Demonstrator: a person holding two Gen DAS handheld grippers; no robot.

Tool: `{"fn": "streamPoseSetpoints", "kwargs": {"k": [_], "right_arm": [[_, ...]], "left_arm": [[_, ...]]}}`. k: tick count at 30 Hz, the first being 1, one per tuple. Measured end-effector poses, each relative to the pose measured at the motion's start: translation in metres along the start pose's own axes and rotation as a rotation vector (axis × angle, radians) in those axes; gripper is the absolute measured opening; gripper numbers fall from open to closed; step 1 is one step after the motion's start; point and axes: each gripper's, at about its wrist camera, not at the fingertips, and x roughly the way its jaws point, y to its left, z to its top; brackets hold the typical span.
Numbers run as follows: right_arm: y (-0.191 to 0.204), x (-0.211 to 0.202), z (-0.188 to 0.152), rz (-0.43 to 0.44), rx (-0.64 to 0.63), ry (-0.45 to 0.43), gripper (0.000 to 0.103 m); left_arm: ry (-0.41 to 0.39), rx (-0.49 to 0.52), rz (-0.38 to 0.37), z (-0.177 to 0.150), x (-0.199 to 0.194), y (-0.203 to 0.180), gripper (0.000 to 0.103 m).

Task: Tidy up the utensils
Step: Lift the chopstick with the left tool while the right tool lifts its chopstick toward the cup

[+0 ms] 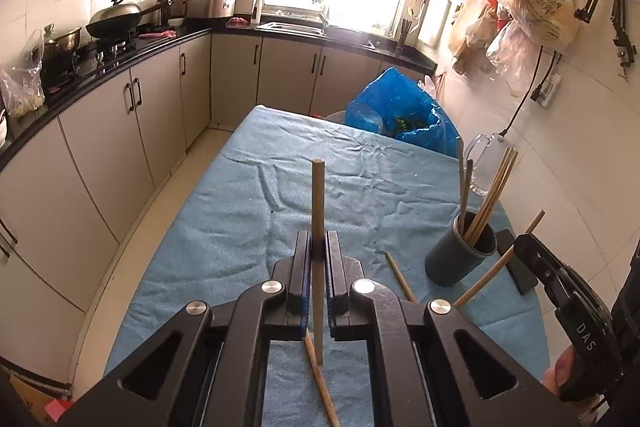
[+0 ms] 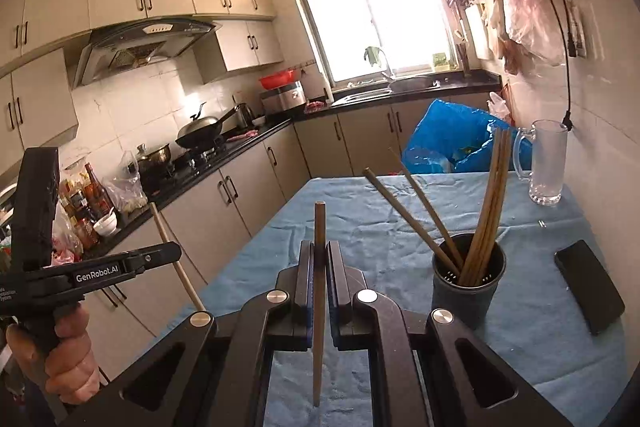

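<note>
Item: chopstick [image 1: 318, 211], held in my left gripper [image 1: 319, 247]. Jaws clamped on its middle, long axis upright, one end rising above my fingertips, the other hanging toward the blue cloth [image 1: 240, 207].

Item: second chopstick [image 2: 319, 267], held in my right gripper [image 2: 319, 255]. Jaws shut on it, likewise upright.

Item: dark holder [image 2: 468, 279], standing on the cloth, already bristling with chopsticks. It lies ahead and to the right of both grippers; my right one looks the nearer (a judgement from the two views). Each stick already stands close to the holder's own axis, so the drop should need little tilting.

Item: loose chopsticks [image 1: 400, 277] lying on the cloth by the holder, another [image 1: 320, 379] below my left jaws.
</note>
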Motion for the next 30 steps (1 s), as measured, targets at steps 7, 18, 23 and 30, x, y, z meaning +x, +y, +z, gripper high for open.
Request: {"fn": "streamPoseSetpoints", "kwargs": {"k": [7, 18, 23, 30], "right_arm": [[-0.004, -0.012, 0.005, -0.001, 0.01, -0.032, 0.006], [-0.016, -0.027, 0.009, -0.017, 0.045, -0.06, 0.006], [-0.018, -0.029, 0.008, -0.021, 0.058, -0.061, 0.006], [-0.019, -0.031, 0.006, -0.021, 0.06, -0.059, 0.006]], "left_arm": [[-0.004, 0.017, -0.004, 0.001, 0.001, -0.009, 0.006], [0.005, 0.062, 0.0, -0.006, 0.007, -0.025, 0.006], [0.007, 0.076, 0.003, -0.008, 0.008, -0.03, 0.006], [0.006, 0.081, 0.006, -0.009, 0.008, -0.033, 0.006]]}}
